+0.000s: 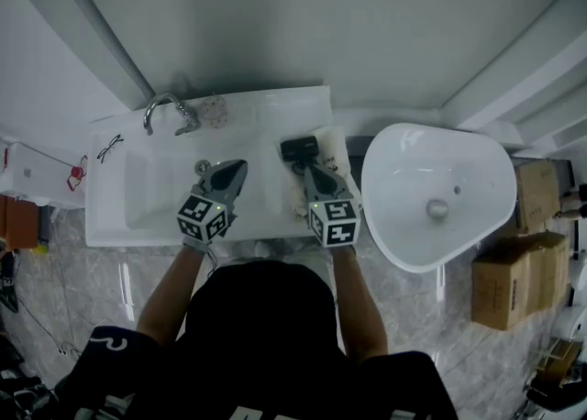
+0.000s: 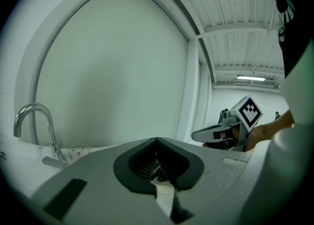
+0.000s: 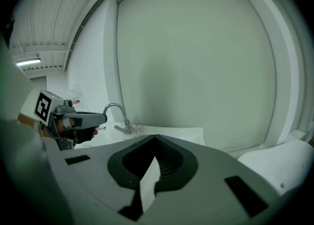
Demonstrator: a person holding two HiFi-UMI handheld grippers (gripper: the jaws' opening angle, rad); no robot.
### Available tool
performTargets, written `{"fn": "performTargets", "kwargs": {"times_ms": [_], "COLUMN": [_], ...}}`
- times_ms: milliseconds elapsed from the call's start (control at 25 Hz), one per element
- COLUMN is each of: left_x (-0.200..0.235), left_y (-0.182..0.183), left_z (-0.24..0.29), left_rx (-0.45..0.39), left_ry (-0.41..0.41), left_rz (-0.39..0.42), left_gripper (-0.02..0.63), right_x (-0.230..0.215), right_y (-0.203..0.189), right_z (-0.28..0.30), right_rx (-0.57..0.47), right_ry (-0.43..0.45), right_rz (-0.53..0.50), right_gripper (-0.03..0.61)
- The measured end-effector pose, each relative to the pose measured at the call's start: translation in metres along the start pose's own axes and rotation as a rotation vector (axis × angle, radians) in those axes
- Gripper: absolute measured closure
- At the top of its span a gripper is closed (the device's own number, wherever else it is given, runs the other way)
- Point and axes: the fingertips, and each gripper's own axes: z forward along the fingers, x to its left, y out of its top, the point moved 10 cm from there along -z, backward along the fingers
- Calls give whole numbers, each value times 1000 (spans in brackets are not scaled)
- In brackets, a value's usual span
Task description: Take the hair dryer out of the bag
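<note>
A black hair dryer (image 1: 299, 147) lies at the right end of the white sink counter (image 1: 275, 106), on a pale cream bag (image 1: 334, 150); how much of it sits inside the bag I cannot tell. My right gripper (image 1: 302, 171) is shut with its tip just in front of the dryer, and nothing shows between its jaws. My left gripper (image 1: 240, 167) is also shut and hovers over the sink bowl (image 1: 147, 193), holding nothing. Each gripper view shows its own shut jaws, left (image 2: 157, 140) and right (image 3: 156, 138), and the other gripper beside it; dryer and bag are hidden there.
A chrome faucet (image 1: 163, 111) stands at the counter's back left with a small clear cup (image 1: 213, 111) beside it. Glasses (image 1: 109, 147) lie on the left rim. A large white basin (image 1: 438, 198) stands to the right, with cardboard boxes (image 1: 518, 267) beyond. A wall panel rises behind.
</note>
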Motion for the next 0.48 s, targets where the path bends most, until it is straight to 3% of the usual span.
{"fn": "performTargets", "kwargs": {"times_ms": [480], "left_x": [2], "left_y": [-2], "left_z": [0], "left_rx": [4], "left_ry": [6], "left_rz": [-8], "left_gripper": [615], "right_x": [-2], "right_y": [-1], "right_z": [3], "right_rx": [10], "right_ry": [-1], "right_rz": [7], "right_gripper": [583]}}
